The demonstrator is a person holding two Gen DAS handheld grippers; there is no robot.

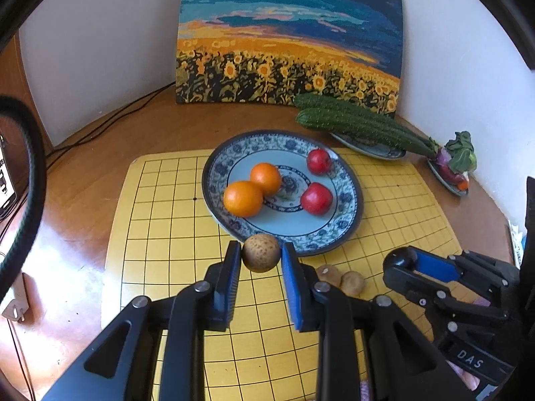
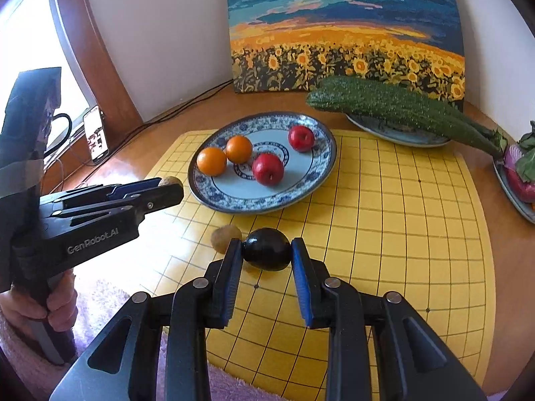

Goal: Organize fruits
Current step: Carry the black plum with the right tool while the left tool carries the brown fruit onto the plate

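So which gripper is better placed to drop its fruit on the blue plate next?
Left. The left gripper holds its kiwi right at the plate rim; the right gripper, with a dark fruit, sits farther back.

The dark fruit (image 2: 266, 249) hides part of one kiwi (image 2: 226, 238) behind it. The far plate (image 2: 516, 183) of vegetables runs off the right edge. The phone (image 2: 96, 134) screen is unreadable.

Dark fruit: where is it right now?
Right wrist view: the dark fruit sits clamped in the right tongs, above the yellow grid board, beside a kiwi, short of the blue-patterned plate.
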